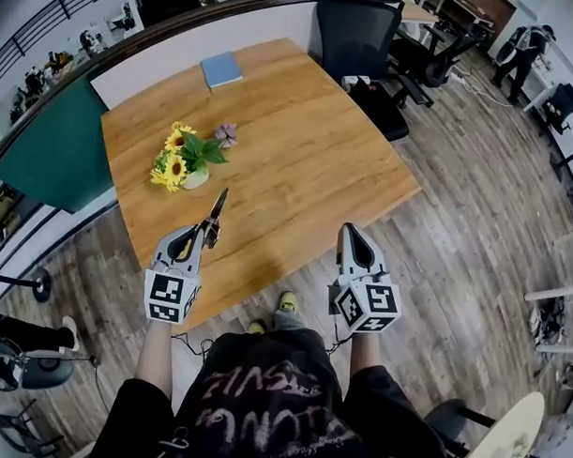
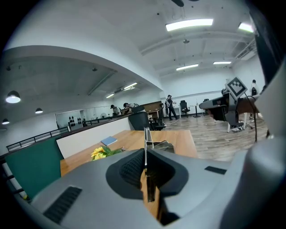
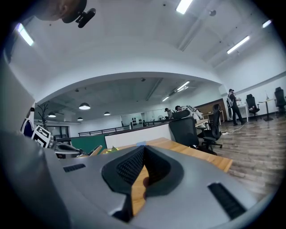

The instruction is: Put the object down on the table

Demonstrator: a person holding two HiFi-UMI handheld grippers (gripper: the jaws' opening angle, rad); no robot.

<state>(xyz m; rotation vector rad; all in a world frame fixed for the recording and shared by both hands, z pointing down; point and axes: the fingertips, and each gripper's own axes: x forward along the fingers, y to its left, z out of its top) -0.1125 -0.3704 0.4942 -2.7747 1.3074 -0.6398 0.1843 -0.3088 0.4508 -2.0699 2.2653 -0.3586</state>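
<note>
The left gripper point(image 1: 204, 232) is seen with its jaws drawn narrow and pressed on a pair of scissors point(image 1: 217, 209). In the left gripper view the thin metal of the scissors point(image 2: 146, 135) is caught edge-on between the dark ribbed pads of the left gripper point(image 2: 145, 153) and stands out past their tips. From the head view the closed blades are seen to reach up and away from the jaws, over the near edge of the wooden table point(image 1: 307, 168). The scissors are thus carried in the grip over the table and are not laid on the wood. The right gripper point(image 1: 350, 230) is held with its tip at the same near edge of the table, well apart from the left one. In its own view the jaws of the right gripper point(image 3: 144, 151) are brought together at their tips with nothing clamped between them, and only the table's wood shows through the gap lower down. On the table's left part, just beyond the blade tips, a small pale pot of sunflowers point(image 1: 184, 161) is set. A blue book point(image 1: 221, 70) is laid near the table's far edge. A dark office chair point(image 1: 359, 38) is placed past the table's far right corner. Plank flooring point(image 1: 474, 230) is laid around the table.
</note>
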